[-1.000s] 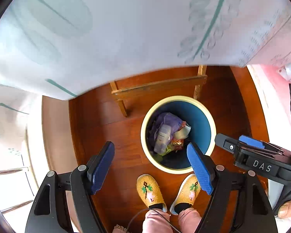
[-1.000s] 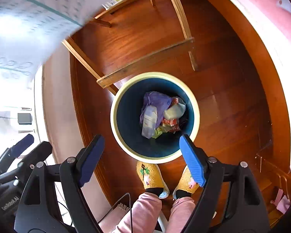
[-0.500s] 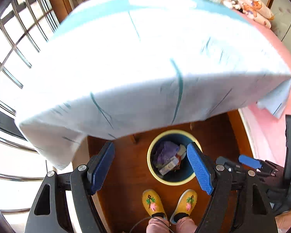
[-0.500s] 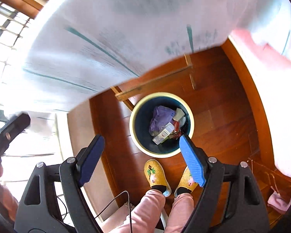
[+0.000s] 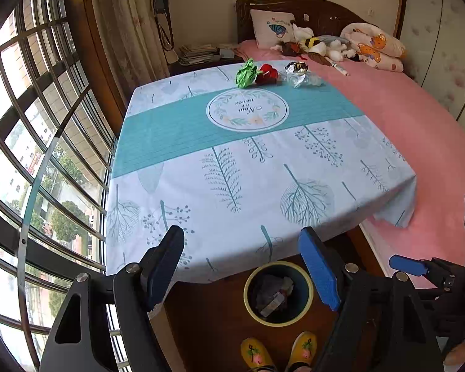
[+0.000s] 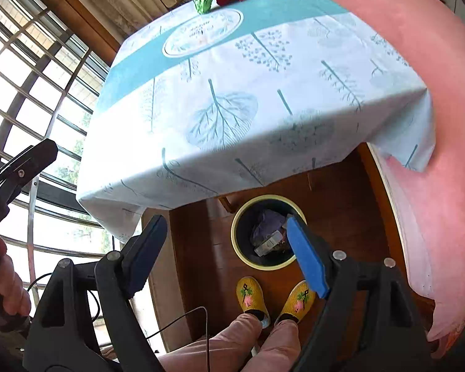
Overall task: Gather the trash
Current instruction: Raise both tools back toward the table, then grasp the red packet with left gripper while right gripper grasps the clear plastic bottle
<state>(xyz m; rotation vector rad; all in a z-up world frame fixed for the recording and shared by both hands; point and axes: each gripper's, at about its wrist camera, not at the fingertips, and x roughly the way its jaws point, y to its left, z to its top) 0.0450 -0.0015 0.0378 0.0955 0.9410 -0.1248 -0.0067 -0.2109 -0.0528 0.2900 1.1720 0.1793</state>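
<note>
Left wrist view: both grippers, left [image 5: 241,266] and right [image 6: 223,254], gape empty above the bin [image 5: 278,294]. Crumpled green [image 5: 246,73], red [image 5: 267,74] and foil trash [image 5: 298,73] sit at the table's [image 5: 201,186] far edge. Reach across, pinching one piece squarely.

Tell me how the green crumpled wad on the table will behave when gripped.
The green crumpled wad looks like scrunched paper or wrapper, so it is probably light and will likely squash between the pads. Its loose folds may shift or slide on the tablecloth if nudged.
</note>
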